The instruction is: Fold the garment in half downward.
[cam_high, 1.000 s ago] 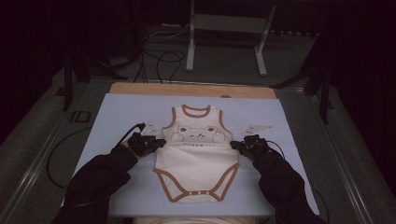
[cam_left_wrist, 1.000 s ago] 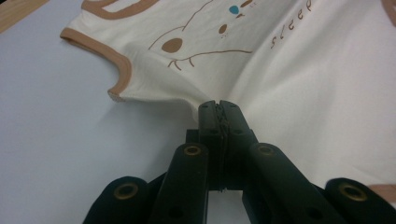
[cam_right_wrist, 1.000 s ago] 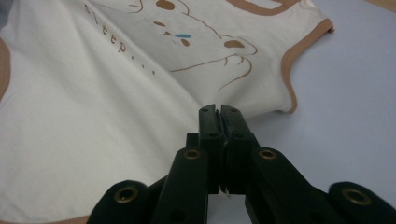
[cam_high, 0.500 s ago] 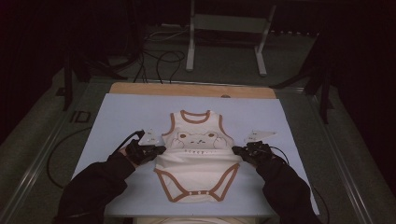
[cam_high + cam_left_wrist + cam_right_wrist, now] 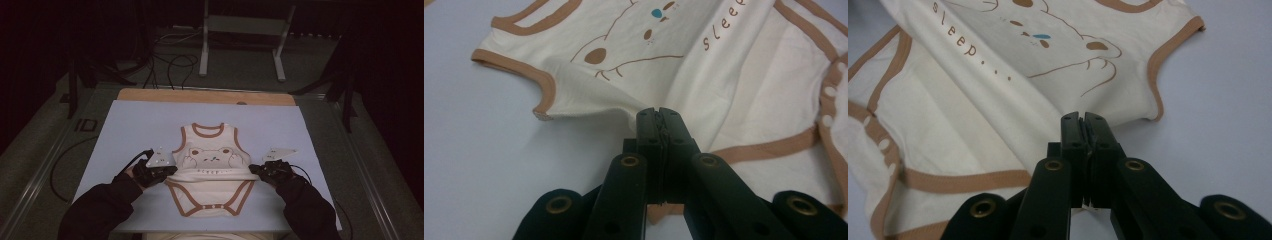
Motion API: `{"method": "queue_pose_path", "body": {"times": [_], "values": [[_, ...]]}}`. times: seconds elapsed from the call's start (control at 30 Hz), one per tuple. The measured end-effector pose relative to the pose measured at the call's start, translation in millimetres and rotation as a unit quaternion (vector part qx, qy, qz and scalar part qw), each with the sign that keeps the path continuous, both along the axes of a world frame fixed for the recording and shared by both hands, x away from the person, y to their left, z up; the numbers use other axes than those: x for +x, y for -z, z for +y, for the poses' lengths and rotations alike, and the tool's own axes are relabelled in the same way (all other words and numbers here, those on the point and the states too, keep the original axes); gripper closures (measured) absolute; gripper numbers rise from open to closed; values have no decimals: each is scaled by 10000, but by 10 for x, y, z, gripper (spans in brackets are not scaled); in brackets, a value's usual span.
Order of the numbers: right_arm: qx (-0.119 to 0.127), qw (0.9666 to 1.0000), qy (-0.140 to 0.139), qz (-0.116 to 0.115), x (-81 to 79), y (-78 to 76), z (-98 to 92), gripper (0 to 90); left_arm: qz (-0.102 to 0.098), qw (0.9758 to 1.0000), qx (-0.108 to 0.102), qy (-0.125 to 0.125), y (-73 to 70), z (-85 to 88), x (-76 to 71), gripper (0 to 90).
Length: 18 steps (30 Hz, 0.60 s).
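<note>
A cream baby bodysuit (image 5: 210,150) with brown trim and a bear print lies on the pale mat (image 5: 125,130), neck away from me. Across its waist the cloth is doubled into a fold. At the fold's left end my left gripper (image 5: 173,170) is shut on the side edge. In the left gripper view the jaws (image 5: 658,113) pinch the bodysuit (image 5: 734,85) just below the armhole. My right gripper (image 5: 253,170) is shut on the opposite side edge. Its jaws (image 5: 1082,118) pinch the bodysuit (image 5: 973,115) where the cloth lifts off the mat.
The mat covers a wooden tabletop (image 5: 200,95), with bare mat to the left, right and behind the garment. A metal stand (image 5: 240,30) and loose cables (image 5: 170,60) are on the floor beyond the table. Dark sleeves come in from the bottom edge.
Both hands have drawn back toward me with the garment's sides. The neck end has slid nearer while the snap end stayed put, so the waist fold has deepened.
</note>
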State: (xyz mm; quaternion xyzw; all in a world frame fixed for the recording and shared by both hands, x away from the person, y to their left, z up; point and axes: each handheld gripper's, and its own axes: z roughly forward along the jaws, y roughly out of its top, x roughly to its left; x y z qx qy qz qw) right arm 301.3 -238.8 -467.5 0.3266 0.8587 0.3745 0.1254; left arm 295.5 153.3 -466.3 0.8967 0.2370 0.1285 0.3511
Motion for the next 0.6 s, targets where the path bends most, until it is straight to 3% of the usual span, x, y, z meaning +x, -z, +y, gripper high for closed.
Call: {"method": "queue_pose_path", "body": {"times": [0.27, 0.6], "values": [[12, 10000, -70, 7, -129, 3, -6, 886, 52, 10000, 0, 38, 49, 9, -71, 898], [11, 9998, -132, 171, -250, 79, -38, 885, 205, 9997, -32, 149, 131, 0, -195, 898]]}}
